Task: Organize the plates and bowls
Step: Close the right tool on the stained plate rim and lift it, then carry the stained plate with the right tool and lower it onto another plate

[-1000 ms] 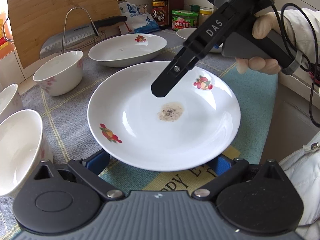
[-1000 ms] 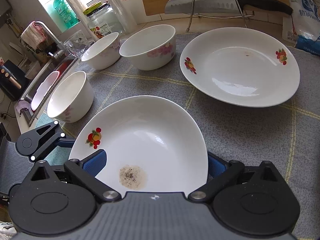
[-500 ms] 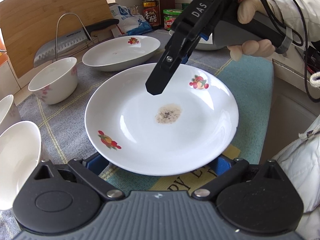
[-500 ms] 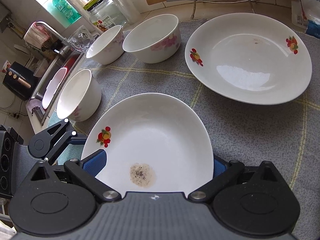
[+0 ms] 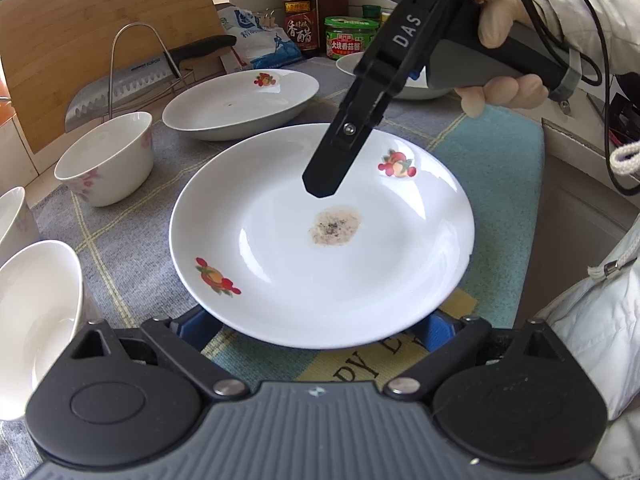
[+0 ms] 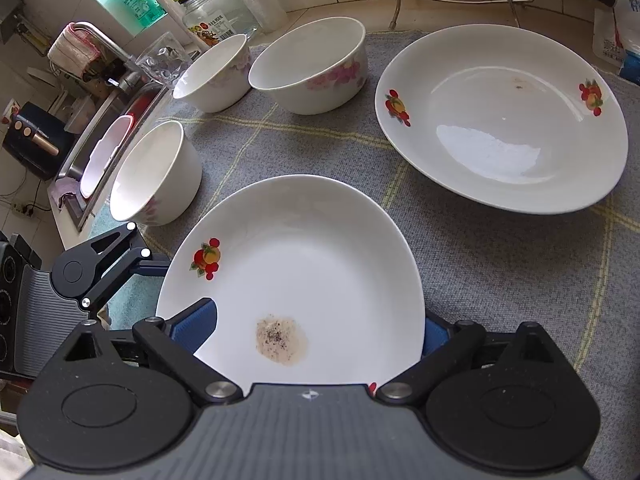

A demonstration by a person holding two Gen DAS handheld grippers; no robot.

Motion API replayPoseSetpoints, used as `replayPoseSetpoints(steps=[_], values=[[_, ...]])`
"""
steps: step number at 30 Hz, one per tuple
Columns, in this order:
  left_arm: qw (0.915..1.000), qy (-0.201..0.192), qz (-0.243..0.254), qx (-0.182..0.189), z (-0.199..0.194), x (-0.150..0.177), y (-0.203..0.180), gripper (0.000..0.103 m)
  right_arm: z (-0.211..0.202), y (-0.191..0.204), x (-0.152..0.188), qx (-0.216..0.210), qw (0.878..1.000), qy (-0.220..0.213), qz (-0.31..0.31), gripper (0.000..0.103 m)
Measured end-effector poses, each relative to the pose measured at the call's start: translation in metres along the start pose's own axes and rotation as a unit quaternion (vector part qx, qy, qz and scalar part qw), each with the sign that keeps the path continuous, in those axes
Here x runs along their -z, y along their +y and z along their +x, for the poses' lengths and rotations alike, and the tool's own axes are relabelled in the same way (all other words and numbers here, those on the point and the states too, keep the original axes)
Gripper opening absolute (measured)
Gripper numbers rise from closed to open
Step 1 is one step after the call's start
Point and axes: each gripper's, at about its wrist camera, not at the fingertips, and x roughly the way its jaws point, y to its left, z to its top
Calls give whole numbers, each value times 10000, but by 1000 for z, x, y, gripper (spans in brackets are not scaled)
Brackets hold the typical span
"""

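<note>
A white plate with fruit prints and a brown stain [image 5: 320, 256] sits lifted off the grey mat, also in the right wrist view [image 6: 304, 280]. My left gripper [image 5: 316, 328] is open, its blue pads under the plate's near rim. My right gripper [image 6: 316, 332] is open around the plate's opposite rim; its black finger [image 5: 332, 168] hovers over the plate. A second fruit-print plate [image 6: 504, 120] lies on the mat beyond. Three white bowls [image 6: 310, 66] [image 6: 212, 74] [image 6: 156, 174] stand to the left.
A knife on a wire rack [image 5: 120, 80] leans by a wooden board behind. Sauce bottle [image 5: 301, 20], jar [image 5: 348, 38] and another white dish [image 5: 404, 80] stand at the back. A sink [image 6: 100, 148] lies left of the mat. A glass jar [image 6: 216, 8] stands near the window.
The plate has risen off the mat and shifted slightly; both grippers stay at its opposite rims. The right gripper has moved up and back a little.
</note>
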Motion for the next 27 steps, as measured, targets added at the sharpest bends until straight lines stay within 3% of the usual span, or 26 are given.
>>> replayPoseSetpoints(steps=[19,27], values=[[9988,-390,84,284,-5,11,10,98,-1,-7,-2,-284,9996,-29,-90,102],[9989,-380,14,277,-6,8,9,98,-8,-3,-4,-332,9993,-133,-104,102]])
